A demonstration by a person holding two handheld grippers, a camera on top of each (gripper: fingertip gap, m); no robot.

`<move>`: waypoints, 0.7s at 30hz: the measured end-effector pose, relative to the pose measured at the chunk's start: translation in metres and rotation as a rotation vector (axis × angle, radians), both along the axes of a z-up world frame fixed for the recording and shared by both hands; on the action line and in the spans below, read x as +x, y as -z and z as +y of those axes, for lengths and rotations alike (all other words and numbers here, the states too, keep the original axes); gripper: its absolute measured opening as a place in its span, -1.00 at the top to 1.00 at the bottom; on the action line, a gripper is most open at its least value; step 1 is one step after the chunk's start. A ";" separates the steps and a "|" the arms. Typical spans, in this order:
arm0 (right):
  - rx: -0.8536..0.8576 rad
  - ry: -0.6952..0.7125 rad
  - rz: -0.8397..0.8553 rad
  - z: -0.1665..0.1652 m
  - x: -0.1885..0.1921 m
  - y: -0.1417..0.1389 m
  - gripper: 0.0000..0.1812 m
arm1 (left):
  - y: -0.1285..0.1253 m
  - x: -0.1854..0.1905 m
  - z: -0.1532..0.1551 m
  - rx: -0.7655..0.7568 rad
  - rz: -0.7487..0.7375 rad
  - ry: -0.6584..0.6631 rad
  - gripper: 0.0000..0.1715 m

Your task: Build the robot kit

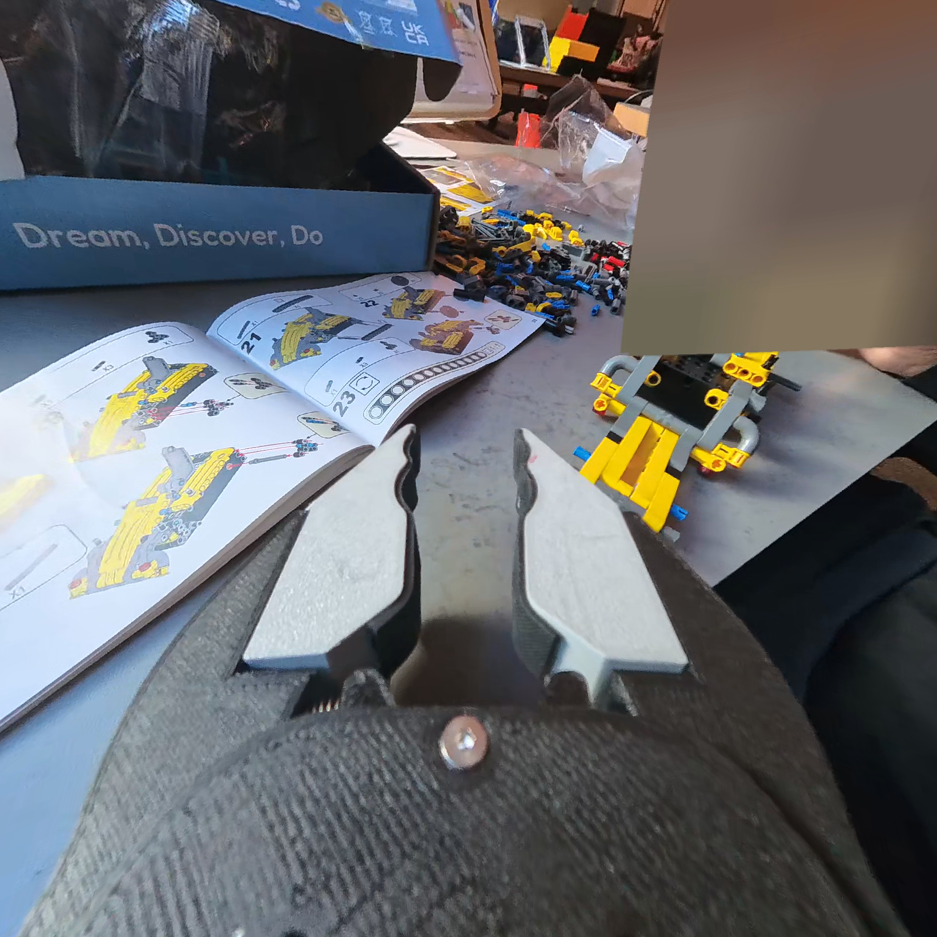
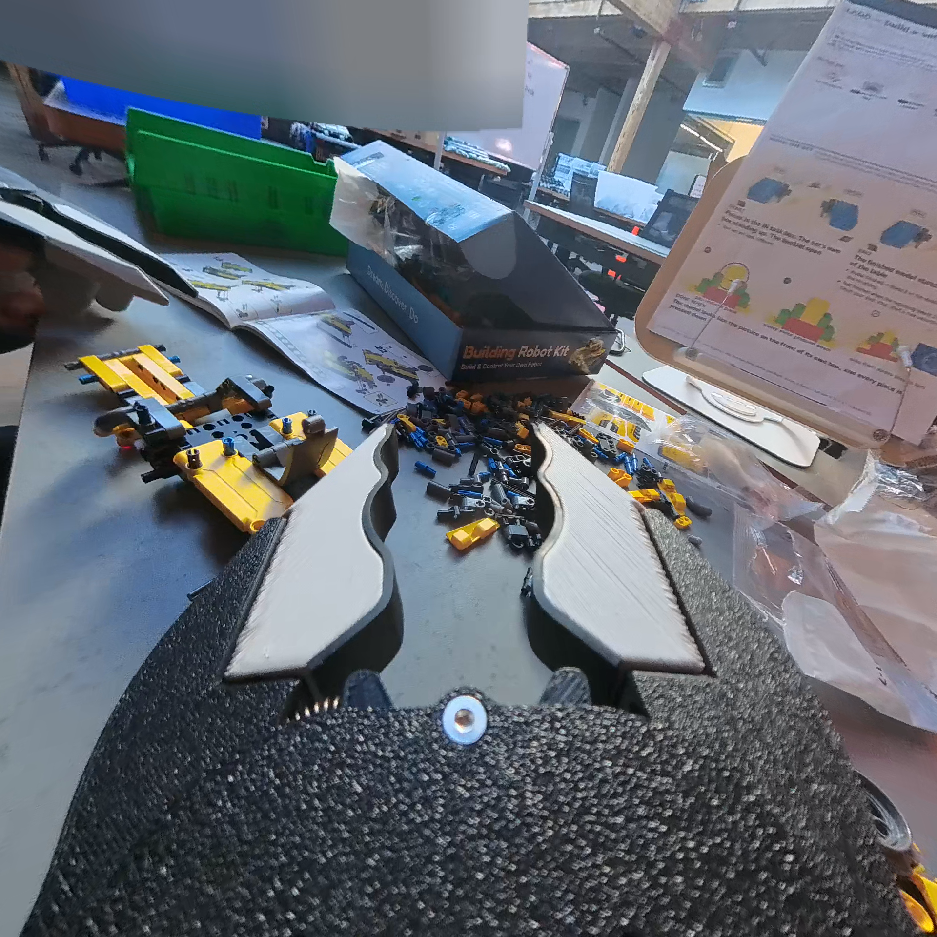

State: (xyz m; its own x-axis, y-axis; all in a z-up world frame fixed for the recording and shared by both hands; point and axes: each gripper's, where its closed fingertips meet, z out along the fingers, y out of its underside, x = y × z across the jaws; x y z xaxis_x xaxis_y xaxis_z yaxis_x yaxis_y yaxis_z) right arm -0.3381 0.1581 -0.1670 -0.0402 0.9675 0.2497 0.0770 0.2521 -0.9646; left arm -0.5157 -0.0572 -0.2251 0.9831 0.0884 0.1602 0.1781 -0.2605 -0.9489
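My left gripper [image 1: 466, 441] hangs low over bare grey table [image 1: 476, 487], fingers spread and holding nothing. To its left, just beside one fingertip, lies the open instruction booklet [image 1: 203, 446], and behind that the blue kit box [image 1: 213, 233] with its flap up. To its right sits the part-built yellow model [image 1: 674, 426] — near the tip, not touching it.

From the right wrist view the model [image 2: 213, 436] reads as half made: a yellow and grey frame with pegs standing proud, and nothing like a closed body. The loose pile of small parts [image 2: 497, 456] is large, so by my judgement most of the build is left.

My right gripper [image 2: 464, 436] is also parted and empty, its tips hovering over the near edge of that pile, with a yellow piece [image 2: 471, 532] lying on the table between the fingers.

Further right: crumpled clear bags [image 2: 831, 547] crowding the pile's edge, a sticker sheet [image 2: 618, 416] partly under them, and a propped instruction card on a stand [image 2: 811, 243]. A green bin [image 2: 228, 197] sits at the back, well apart.
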 end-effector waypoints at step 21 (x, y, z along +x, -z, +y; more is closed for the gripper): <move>-0.009 -0.001 0.043 0.000 0.003 -0.006 0.44 | -0.003 -0.001 -0.001 0.028 0.026 -0.014 0.78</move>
State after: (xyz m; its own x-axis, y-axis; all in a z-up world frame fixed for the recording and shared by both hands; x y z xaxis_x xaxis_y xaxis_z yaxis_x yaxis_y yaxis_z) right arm -0.3354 0.1579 -0.1607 -0.0306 0.9697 0.2425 0.0354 0.2435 -0.9692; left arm -0.5167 -0.0586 -0.2226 0.9857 0.0982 0.1372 0.1567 -0.2311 -0.9602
